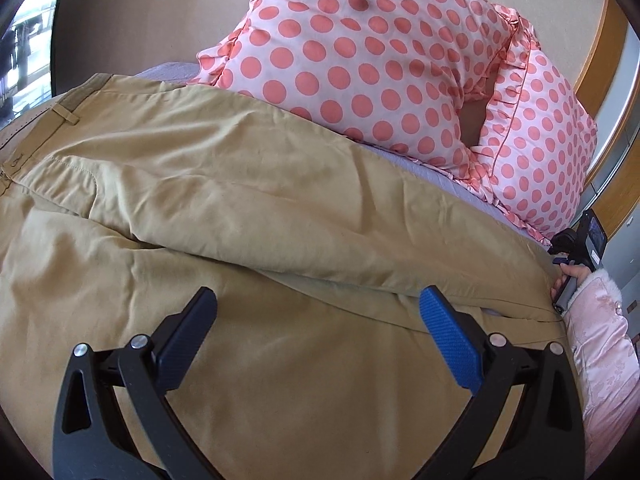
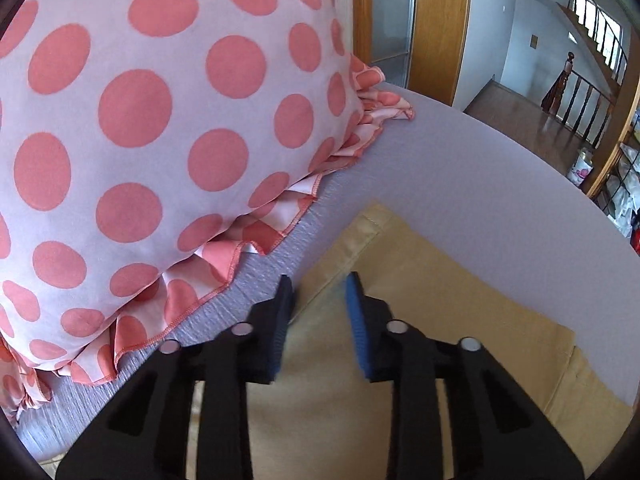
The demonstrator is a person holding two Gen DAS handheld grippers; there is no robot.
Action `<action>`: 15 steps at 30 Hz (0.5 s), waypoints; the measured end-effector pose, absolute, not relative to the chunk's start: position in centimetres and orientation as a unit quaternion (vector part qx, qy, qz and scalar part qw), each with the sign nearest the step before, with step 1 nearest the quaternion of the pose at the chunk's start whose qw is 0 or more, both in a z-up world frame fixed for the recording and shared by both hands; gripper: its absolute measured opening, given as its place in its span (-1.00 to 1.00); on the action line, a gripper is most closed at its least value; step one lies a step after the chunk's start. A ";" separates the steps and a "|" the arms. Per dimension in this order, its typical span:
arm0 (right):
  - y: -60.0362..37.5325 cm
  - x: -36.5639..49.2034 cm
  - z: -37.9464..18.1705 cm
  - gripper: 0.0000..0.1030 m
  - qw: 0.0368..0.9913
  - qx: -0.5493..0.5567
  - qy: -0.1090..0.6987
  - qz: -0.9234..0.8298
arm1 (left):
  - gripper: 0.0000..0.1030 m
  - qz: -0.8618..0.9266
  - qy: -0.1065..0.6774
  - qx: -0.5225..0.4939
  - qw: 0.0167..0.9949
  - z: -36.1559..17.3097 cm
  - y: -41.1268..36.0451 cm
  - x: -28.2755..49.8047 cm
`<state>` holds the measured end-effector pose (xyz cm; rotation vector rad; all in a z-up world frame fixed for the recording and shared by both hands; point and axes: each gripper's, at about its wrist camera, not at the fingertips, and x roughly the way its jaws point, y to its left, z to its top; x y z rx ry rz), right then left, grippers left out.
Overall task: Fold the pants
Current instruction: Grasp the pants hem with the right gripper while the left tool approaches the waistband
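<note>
Both grippers were held spread over the tan cotton pants (image 1: 248,200): the left gripper (image 1: 318,304) above the legs, the right gripper (image 2: 320,290) above a hem, nothing grasped. Beside the pants, a pink polka-dot ruffled pillow (image 2: 140,120) was propped on the lilac bedsheet (image 2: 460,184).

Bed (image 2: 460,168) w/ pale lilac sheet; two pink pillows (image 1: 372,60) w/ coral polka dots & ruffled edges lean against a beige wall (image 1: 152,12). Wooden door frame (image 2: 440,24) just beyond the bed's corner, opening onto a dark wood floor (image 2: 532,120) & staircase w/ railing (image 2: 592,92). Daylight through upper windows (image 2: 600,20); walls pale blue-white out there.
</note>
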<state>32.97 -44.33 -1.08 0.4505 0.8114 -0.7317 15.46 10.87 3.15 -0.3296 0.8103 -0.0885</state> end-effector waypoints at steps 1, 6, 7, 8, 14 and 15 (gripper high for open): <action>-44.5 32.2 -1.1 -0.74 0.834 0.229 0.376 -0.333 | 0.96 -0.043 0.392 -0.162 0.904 3.1 11.0 15.5; -45.2 25.1 -0.3 -0.92 0.865 0.329 0.295 -0.238 | 0.96 -0.042 0.390 -0.174 0.903 3.1 11.2 15.3; -44.9 22.7 0.2 -0.92 0.873 0.342 0.275 -0.213 | 0.96 -0.042 0.390 -0.176 0.903 3.0 11.3 15.2; -44.4 20.5 0.7 -0.92 0.878 0.356 0.259 -0.191 | 0.96 -0.043 0.389 -0.177 0.903 3.0 11.3 15.2; -43.9 5.2 -0.5 -0.93 0.870 0.425 0.216 -0.122 | 0.96 -0.072 0.369 -0.192 0.907 3.3 11.3 14.6; -43.9 4.1 -1.1 -0.92 0.863 0.436 0.223 -0.120 | 0.96 -0.075 0.366 -0.189 0.908 3.4 11.2 14.5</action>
